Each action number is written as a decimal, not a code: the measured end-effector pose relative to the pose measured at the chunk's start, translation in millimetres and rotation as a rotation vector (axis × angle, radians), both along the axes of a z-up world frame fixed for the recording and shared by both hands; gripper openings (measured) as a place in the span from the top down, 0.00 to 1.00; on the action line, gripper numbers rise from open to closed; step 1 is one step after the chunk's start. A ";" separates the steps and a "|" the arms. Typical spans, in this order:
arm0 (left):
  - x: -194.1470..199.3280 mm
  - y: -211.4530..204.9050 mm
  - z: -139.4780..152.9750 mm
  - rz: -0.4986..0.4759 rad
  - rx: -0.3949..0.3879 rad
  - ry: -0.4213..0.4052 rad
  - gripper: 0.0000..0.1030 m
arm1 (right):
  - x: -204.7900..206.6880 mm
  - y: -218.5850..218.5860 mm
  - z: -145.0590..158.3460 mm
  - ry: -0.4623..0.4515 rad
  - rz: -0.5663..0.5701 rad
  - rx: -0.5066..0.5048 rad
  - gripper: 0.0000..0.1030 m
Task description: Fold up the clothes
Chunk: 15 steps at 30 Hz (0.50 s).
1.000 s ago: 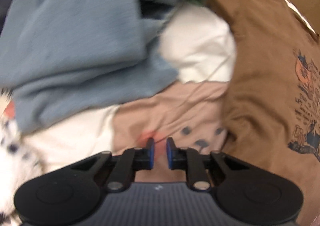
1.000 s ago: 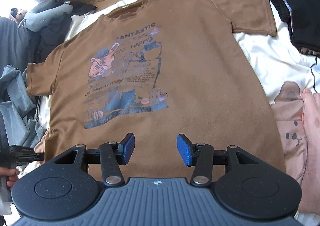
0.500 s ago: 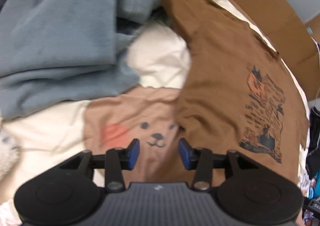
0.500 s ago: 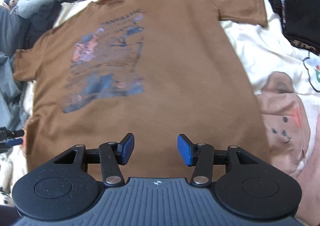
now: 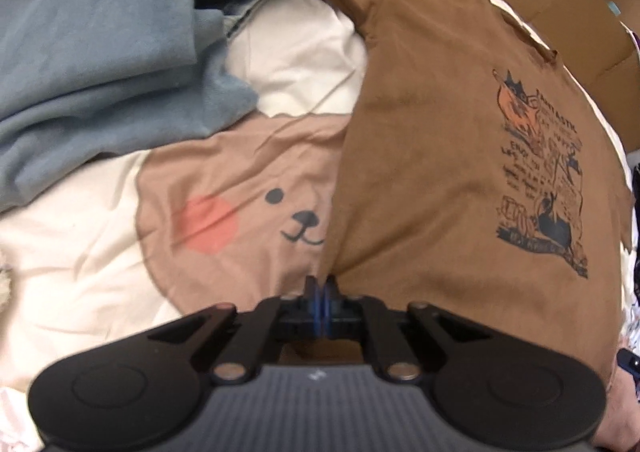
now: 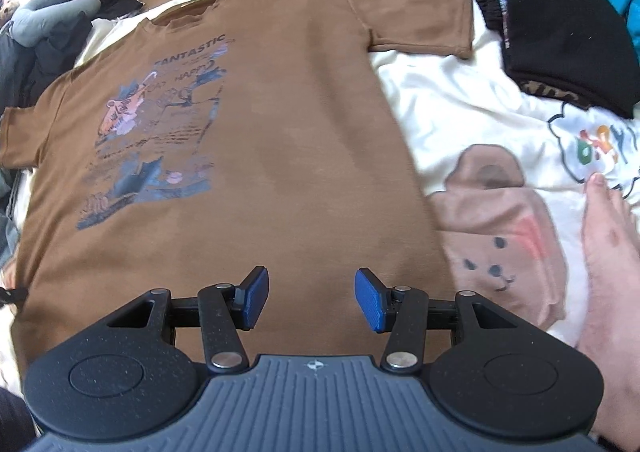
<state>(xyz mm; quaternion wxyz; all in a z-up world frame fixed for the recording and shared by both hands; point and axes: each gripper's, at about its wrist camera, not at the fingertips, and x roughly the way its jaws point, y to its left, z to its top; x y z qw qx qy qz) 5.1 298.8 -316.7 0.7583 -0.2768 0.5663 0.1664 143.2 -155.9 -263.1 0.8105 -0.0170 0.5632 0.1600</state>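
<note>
The left wrist camera sits low and close at the brown T-shirt's (image 5: 432,156) bottom left corner, looking up along its side edge toward the cardboard (image 5: 560,0). The right wrist camera hovers higher over the hem, facing the collar and taking in the whole shirt (image 6: 280,140). Both views share the shirt, its print and the bear-patterned sheet (image 6: 500,236).

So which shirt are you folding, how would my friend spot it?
On the cream bear-print bedsheet, find the brown T-shirt spread flat. Its chest print says FANTASTIC; the left gripper pinches its hem corner. Neighbours are plain blue-grey and black.
</note>
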 end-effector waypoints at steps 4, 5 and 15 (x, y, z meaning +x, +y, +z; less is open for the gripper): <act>-3.4 -2.2 5.3 0.016 0.029 0.030 0.94 | -3.8 -17.1 2.1 -0.009 0.033 -0.034 0.46; -5.7 -1.0 4.8 0.027 0.025 0.040 0.92 | -5.0 -21.7 1.9 -0.006 0.030 -0.045 0.46; -40.7 -8.5 17.1 0.078 0.040 0.116 0.54 | -21.3 -35.8 -14.1 0.066 -0.009 -0.071 0.46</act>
